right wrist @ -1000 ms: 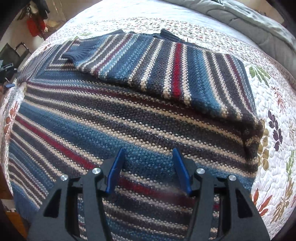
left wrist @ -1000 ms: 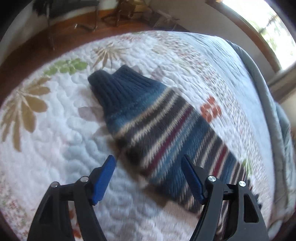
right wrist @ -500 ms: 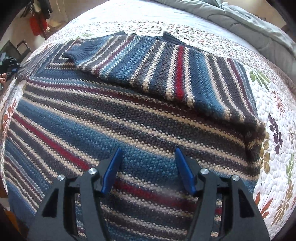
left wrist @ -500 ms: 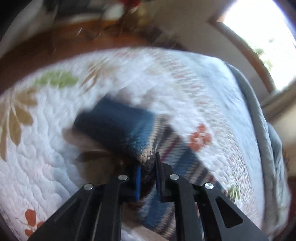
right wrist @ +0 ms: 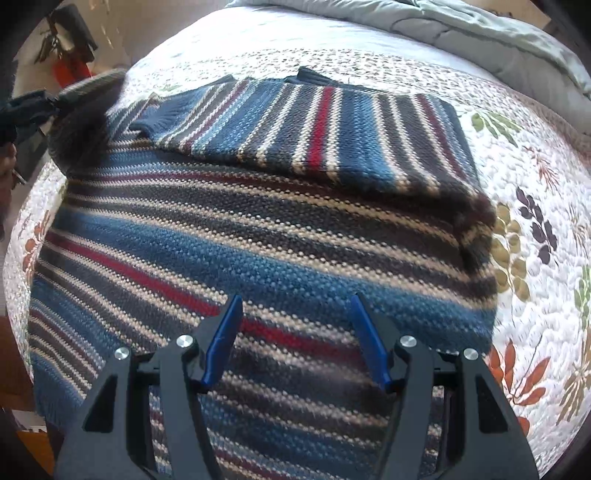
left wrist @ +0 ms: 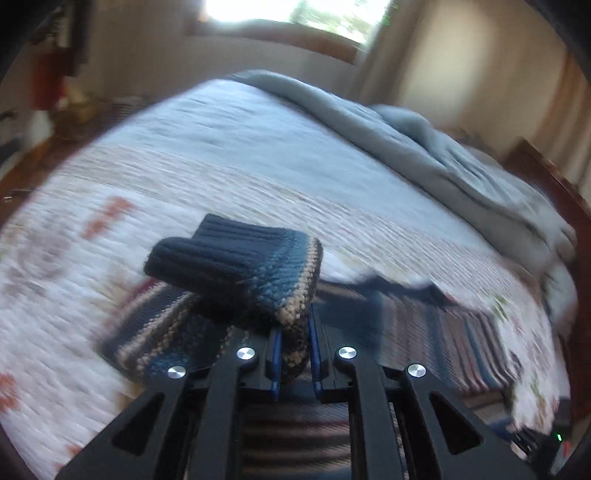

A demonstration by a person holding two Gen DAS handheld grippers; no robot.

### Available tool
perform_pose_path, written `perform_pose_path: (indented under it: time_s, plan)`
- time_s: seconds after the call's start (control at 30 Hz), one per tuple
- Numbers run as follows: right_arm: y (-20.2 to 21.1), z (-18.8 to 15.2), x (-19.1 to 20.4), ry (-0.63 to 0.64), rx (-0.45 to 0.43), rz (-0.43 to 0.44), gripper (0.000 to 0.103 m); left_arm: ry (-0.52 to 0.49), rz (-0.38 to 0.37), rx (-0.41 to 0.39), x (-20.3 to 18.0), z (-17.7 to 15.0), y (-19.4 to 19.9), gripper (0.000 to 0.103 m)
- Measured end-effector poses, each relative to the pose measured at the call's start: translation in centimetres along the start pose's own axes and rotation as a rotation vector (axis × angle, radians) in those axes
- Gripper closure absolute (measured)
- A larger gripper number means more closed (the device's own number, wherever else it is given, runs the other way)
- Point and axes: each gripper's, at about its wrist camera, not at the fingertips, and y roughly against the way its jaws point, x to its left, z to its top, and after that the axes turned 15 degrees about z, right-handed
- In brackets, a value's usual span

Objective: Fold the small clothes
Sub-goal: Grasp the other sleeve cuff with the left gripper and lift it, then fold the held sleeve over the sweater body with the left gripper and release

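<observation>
A striped knit sweater (right wrist: 258, 229) in blue, grey, cream and red lies flat on the quilted bed. Its right sleeve (right wrist: 325, 136) is folded across the chest. My left gripper (left wrist: 293, 343) is shut on the left sleeve (left wrist: 251, 269) near its dark blue cuff and holds it lifted above the quilt; the view is blurred by motion. That lifted sleeve also shows at the left edge of the right wrist view (right wrist: 85, 110). My right gripper (right wrist: 295, 332) is open and empty, just above the sweater's lower body.
The white floral quilt (right wrist: 535, 229) covers the bed. A grey blanket (left wrist: 424, 147) is bunched at the far side, also in the right wrist view (right wrist: 480, 33). A window (left wrist: 295, 14) and wooden floor (left wrist: 22, 162) lie beyond the bed.
My left gripper closed on the left sleeve near the cuff, lifted it and swung it toward the sweater's body. My right gripper stayed open and barely moved.
</observation>
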Motion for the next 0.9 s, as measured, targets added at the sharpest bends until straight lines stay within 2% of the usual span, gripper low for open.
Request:
perform_pose_path:
  time_s: [0.1,0.13,0.2,0.23,0.3,0.37,0.47,0.57,0.63,0.73,0.83,0.87,0.9]
  plan:
    - [0.4,-0.3,-0.1,-0.009,-0.009,0.016,0.042,-0.095,-0.083,0.075,-5.4,-3.3,-1.2,0.088]
    - [0.4,-0.5,-0.1,-0.008,-0.009,0.018,0.042,-0.126,-0.083,0.097,-6.5,-4.2,-1.6,0.083]
    - [0.7,-0.8,-0.2,-0.003,-0.008,0.023,0.042,-0.173,-0.066,0.131,-8.2,-5.7,-2.3,0.059]
    - [0.8,-1.0,-0.2,0.002,-0.009,0.026,0.042,-0.184,-0.054,0.149,-8.6,-6.5,-2.5,0.054]
    - [1.1,-1.3,-0.2,0.011,-0.009,0.025,0.042,-0.179,-0.079,0.180,-8.2,-7.4,-2.2,0.041]
    - [1.3,-1.5,-0.5,0.015,-0.009,0.020,0.041,-0.147,-0.102,0.211,-6.4,-7.9,-1.2,0.035]
    - [1.3,-1.9,-0.8,0.008,-0.010,0.027,0.041,-0.086,-0.085,0.201,-3.7,-7.6,-0.1,0.035]
    - [1.0,-1.9,-0.9,-0.003,-0.013,0.035,0.041,-0.018,-0.050,0.206,-1.4,-5.6,-0.5,0.035]
    - [0.9,-1.8,-0.8,-0.010,-0.016,0.049,0.041,0.035,-0.064,0.223,-1.0,-4.1,-1.6,0.035]
    - [1.0,-1.8,-0.6,-0.007,-0.020,0.054,0.041,0.060,-0.073,0.237,-1.7,-2.3,-3.6,0.035]
    - [1.4,-1.8,-0.8,-0.007,-0.024,0.049,0.041,0.091,-0.046,0.336,-2.4,-1.9,-6.9,0.036]
    - [1.5,-1.8,-0.9,-0.009,-0.026,0.050,0.041,0.111,-0.050,0.353,-2.3,-2.0,-7.5,0.044]
    - [1.6,-1.9,-1.1,-0.010,-0.029,0.050,0.041,0.135,-0.057,0.361,-2.4,-2.3,-7.9,0.064]
